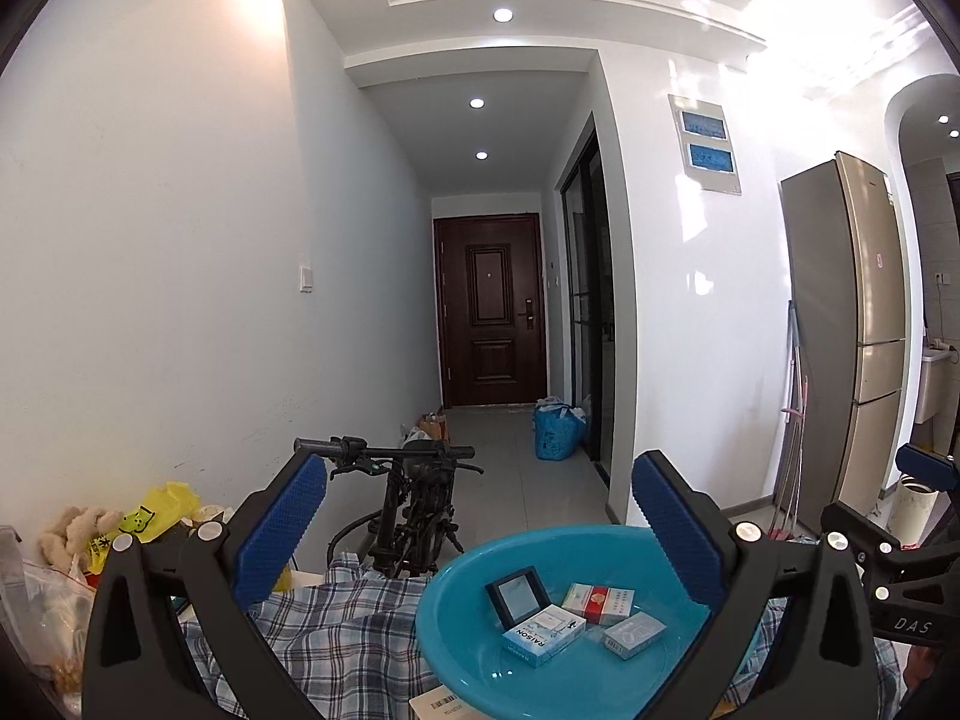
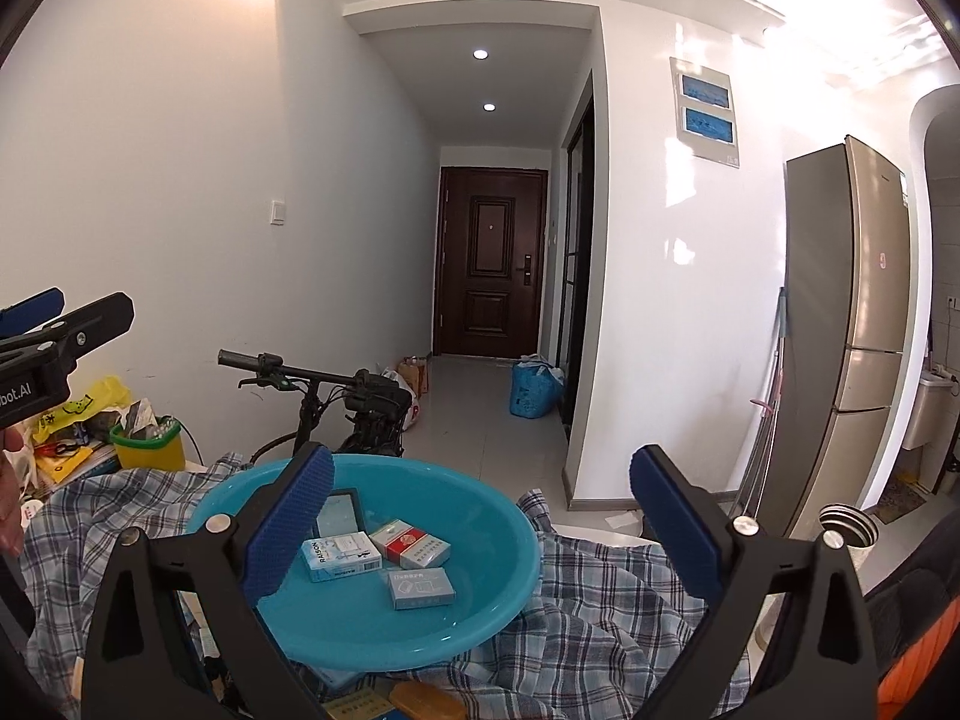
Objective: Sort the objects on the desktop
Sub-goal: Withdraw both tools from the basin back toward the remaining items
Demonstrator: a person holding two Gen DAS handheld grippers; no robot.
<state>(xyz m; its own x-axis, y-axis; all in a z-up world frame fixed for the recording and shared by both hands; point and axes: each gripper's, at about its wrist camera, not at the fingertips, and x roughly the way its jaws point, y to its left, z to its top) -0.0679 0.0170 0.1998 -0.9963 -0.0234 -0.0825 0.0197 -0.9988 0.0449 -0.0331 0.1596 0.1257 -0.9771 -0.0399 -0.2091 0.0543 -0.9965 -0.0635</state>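
Four small boxes (image 2: 375, 558) are lying in the teal basin (image 2: 480, 480), lower centre of the frame, on plaid cloth (image 2: 600, 618). Both the left gripper (image 1: 480, 540) and right gripper (image 2: 480, 534) are being held with fingers apart, empty.

The basin (image 2: 480, 612) was turquoise, resting on a blue-and-white plaid cloth (image 2: 600, 630). Inside lay a red-and-white cigarette pack (image 2: 410, 543), a white-and-blue RAISON box (image 2: 341, 555), a pale blue box (image 2: 420, 588) and a black-framed case (image 1: 517, 593).
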